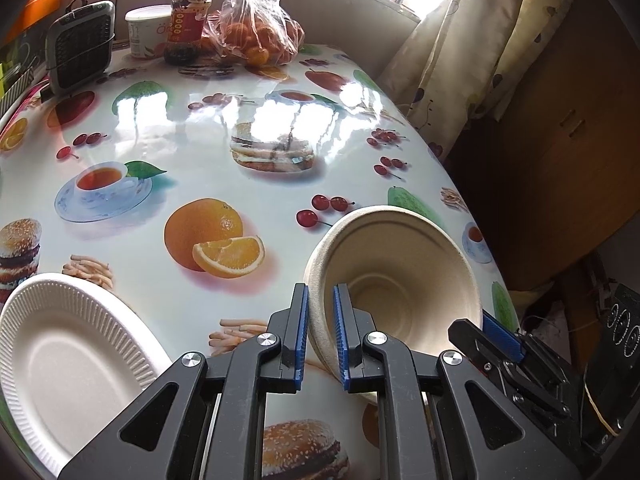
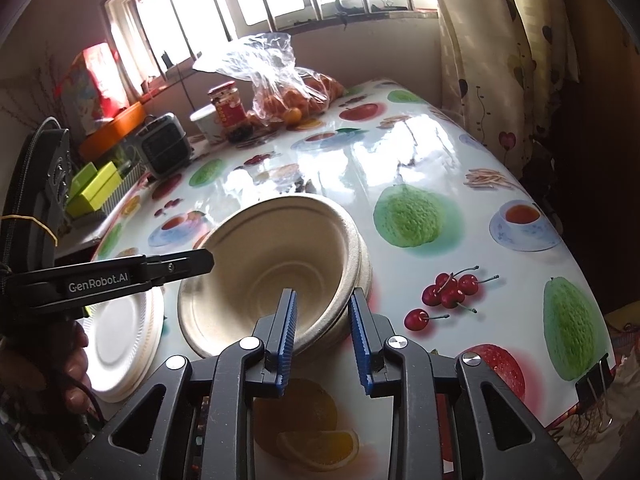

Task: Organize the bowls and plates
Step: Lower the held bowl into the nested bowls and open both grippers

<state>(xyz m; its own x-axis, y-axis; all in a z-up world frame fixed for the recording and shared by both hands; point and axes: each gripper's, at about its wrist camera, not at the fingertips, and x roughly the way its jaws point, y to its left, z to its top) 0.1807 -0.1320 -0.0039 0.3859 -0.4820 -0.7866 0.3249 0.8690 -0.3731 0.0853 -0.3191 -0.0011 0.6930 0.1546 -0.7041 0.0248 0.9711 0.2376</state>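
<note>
The left gripper (image 1: 321,334) has its jaws closed on the near wall of a beige paper bowl (image 1: 404,280), one blue pad outside the rim and one inside, and the bowl tilts with its mouth facing the camera. In the right wrist view that bowl (image 2: 260,276) appears to sit in or on a second bowl (image 2: 366,270), whose rim shows just beneath it on the right. The right gripper (image 2: 323,338) has its jaws parted around the near right edge of these bowls, the left pad inside the rim and the right pad outside; whether the pads touch the wall cannot be told. Both bowls are near the front edge of the worktop (image 2: 440,168), which is covered in a glossy cloth printed with fruit, cups and burgers. To the left of the bowls lies a stack of white ridged paper plates (image 2: 120,344), seen in the left wrist view as a single plate (image 1: 68,356) at the lower left. At the far end of the worktop stand a red-labelled jar (image 1: 188,24), a white tub (image 1: 146,30), a clear bag of oranges (image 1: 256,20) and a small grey fan (image 1: 80,44).
</note>
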